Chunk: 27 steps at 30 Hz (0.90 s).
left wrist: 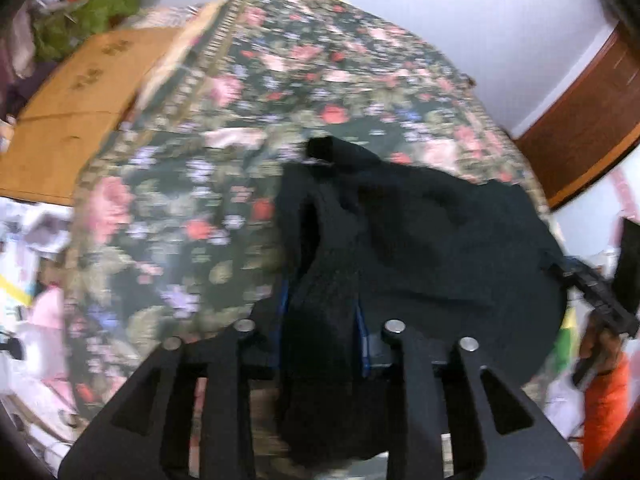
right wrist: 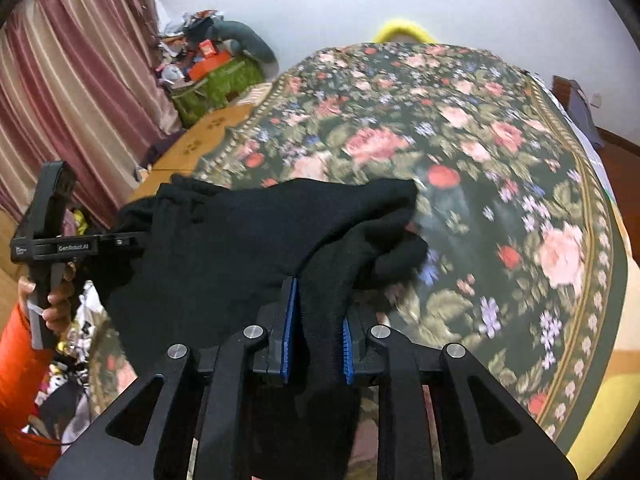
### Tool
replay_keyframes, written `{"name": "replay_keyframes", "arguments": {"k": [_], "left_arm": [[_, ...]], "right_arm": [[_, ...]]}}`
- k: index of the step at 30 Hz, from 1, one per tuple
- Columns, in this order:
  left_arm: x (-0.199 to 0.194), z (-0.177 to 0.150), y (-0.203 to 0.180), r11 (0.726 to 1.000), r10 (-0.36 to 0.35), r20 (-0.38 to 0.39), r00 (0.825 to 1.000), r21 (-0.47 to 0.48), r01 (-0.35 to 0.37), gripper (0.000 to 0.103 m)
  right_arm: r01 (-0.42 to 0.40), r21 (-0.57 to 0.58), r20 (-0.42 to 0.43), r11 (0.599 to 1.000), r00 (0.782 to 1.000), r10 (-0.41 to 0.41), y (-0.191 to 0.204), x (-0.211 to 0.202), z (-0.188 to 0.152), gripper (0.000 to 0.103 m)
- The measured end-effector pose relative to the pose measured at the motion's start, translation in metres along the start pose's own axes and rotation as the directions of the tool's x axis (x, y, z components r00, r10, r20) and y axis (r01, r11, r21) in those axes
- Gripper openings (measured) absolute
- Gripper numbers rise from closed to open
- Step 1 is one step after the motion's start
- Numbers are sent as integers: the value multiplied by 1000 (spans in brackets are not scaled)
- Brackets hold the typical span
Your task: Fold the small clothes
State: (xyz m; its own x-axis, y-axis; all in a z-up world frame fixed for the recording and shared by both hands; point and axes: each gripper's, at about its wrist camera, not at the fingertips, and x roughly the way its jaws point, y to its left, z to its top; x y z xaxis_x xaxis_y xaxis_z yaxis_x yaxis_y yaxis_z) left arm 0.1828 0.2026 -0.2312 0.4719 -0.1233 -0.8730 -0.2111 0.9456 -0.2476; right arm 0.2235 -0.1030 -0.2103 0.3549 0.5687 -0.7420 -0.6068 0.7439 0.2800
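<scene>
1. Floral bedspread (right wrist: 460, 152), dark green with pink and red roses, covers the bed and fills most of both views.
2. Pink striped curtain (right wrist: 68, 92) hangs at the left of the bed in the right wrist view.
3. Black knitted garment (right wrist: 240, 248) is stretched in the air just above the near end of the bedspread, hiding that part of it; one loose end (right wrist: 396, 256) droops toward the flowers.
4. Wooden board (left wrist: 68, 120) lies beside the left edge of the bedspread, with a heap of clutter (right wrist: 208, 68) beyond it against the white wall.
5. Left hand-held gripper (left wrist: 320, 320) has a thick bunch of the garment between its blue pads, which hide behind the cloth; the frames are too blurred to tell whether they press on it.
6. Right hand-held gripper (right wrist: 318, 328) has a fold of the same garment between its blue pads, touching the left pad, with the right pad close beside.
7. Orange sleeve (right wrist: 20, 352) and the person's hand (right wrist: 56, 300) show left of the garment, holding the left tool's handle.
</scene>
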Motion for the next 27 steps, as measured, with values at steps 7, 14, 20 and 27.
{"name": "replay_keyframes", "arguments": {"k": [7,14,20,27], "left_arm": [[-20,3,13,985,152,76,985,70,-158,34],[-23,29,-36,985,42,139,989,159,-64,51],[16,38,-92,954,-43,56,998,298,25,51],[56,52,-76,953,88,68,994,285,-104,49]], "right_arm": [[107,-48,87,993,991,-103,-7,-34,0,23],[21,-133,98,991,995,-8,25,-17,25,41],[-103,-212,-19,972,995,101,56,37,40,41],[7,-210,-71,978,997,-22,32,75,51,41]]}}
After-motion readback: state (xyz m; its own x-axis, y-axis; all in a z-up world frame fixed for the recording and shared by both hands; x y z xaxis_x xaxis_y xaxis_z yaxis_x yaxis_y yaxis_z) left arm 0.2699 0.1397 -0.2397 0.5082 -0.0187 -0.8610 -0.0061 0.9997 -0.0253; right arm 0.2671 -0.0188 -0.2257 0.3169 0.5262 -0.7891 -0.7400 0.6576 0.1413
